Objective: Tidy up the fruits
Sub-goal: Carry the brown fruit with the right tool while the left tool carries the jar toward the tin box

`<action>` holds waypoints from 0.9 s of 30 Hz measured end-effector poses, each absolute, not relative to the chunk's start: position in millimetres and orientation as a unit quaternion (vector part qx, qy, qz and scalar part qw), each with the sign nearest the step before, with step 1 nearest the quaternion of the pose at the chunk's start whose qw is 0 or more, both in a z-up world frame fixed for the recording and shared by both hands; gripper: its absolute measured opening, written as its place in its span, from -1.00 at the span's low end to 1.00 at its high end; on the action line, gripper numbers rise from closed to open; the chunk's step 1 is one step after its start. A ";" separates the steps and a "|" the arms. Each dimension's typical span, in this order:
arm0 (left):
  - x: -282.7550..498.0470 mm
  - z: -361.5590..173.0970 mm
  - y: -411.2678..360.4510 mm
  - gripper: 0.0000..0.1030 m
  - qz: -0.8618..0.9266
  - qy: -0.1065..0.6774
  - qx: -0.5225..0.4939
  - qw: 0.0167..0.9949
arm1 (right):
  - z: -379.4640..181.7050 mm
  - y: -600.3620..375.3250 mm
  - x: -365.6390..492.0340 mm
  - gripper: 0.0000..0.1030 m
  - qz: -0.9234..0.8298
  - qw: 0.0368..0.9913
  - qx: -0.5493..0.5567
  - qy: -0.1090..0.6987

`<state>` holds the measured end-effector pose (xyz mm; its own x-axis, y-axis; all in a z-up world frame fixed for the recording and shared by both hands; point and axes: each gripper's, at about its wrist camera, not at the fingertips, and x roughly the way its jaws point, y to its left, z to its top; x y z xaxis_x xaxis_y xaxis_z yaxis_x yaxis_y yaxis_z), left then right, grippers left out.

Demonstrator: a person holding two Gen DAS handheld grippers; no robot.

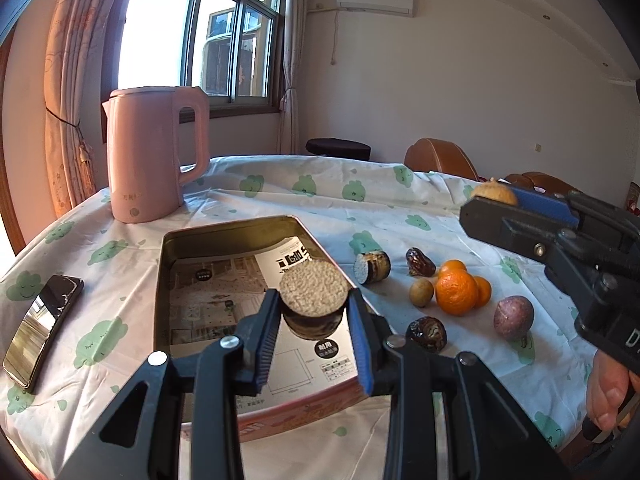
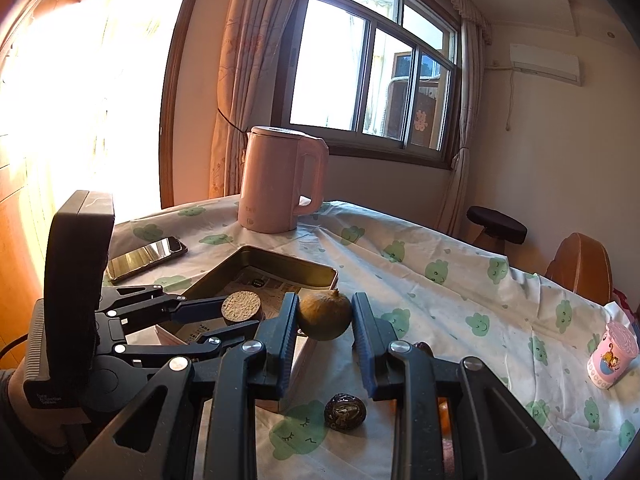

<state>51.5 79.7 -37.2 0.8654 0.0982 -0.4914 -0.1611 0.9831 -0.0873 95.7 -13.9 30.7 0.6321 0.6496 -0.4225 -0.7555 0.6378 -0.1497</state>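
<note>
My left gripper (image 1: 314, 304) is shut on a round cut sugarcane piece (image 1: 313, 290) and holds it over the open metal tin (image 1: 236, 227). My right gripper (image 2: 325, 316) is shut on a brownish round fruit (image 2: 325, 315) and holds it above the tin's right edge; it also shows at the right of the left wrist view (image 1: 494, 194). On the cloth right of the tin lie another sugarcane piece (image 1: 373, 266), two dark dates (image 1: 420, 263) (image 1: 426, 334), a small tan fruit (image 1: 421, 292), tangerines (image 1: 457, 291) and a purple passion fruit (image 1: 514, 317).
A pink kettle (image 1: 150, 156) stands behind the tin. A phone (image 1: 44, 316) lies at the left. A pink cup (image 2: 612, 354) stands at the right table edge. Chairs (image 1: 440, 158) and a stool (image 2: 496, 220) stand behind the table. The tin is lined with printed paper (image 1: 224, 296).
</note>
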 end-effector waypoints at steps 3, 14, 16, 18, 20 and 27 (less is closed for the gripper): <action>52.8 -37.4 84.8 -0.32 0.073 0.251 -0.062 0.963 | 28.8 -8.1 98.9 -0.45 0.397 0.888 -0.158 0.170; 59.3 -41.1 100.3 -0.32 0.088 0.259 -0.064 0.960 | 19.9 13.9 108.5 -0.44 0.404 0.881 -0.161 0.185; 60.7 -41.9 102.6 -0.32 0.091 0.261 -0.064 0.959 | 18.6 16.5 110.0 -0.44 0.404 0.881 -0.161 0.187; 62.6 -42.4 104.6 -0.32 0.095 0.263 -0.064 0.958 | 17.2 19.8 111.4 -0.44 0.405 0.880 -0.161 0.190; 64.4 -42.7 107.2 -0.32 0.098 0.265 -0.063 0.957 | 15.0 23.3 114.4 -0.44 0.405 0.879 -0.161 0.195; 69.8 -43.2 116.2 -0.32 0.110 0.272 -0.059 0.954 | 6.2 36.8 124.9 -0.44 0.407 0.875 -0.157 0.210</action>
<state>69.8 116.2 -43.2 0.8284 0.1775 -0.5313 -0.2417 0.9689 -0.0532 124.9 36.8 6.2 0.5809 0.6452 -0.4962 -0.7777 0.6199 -0.1044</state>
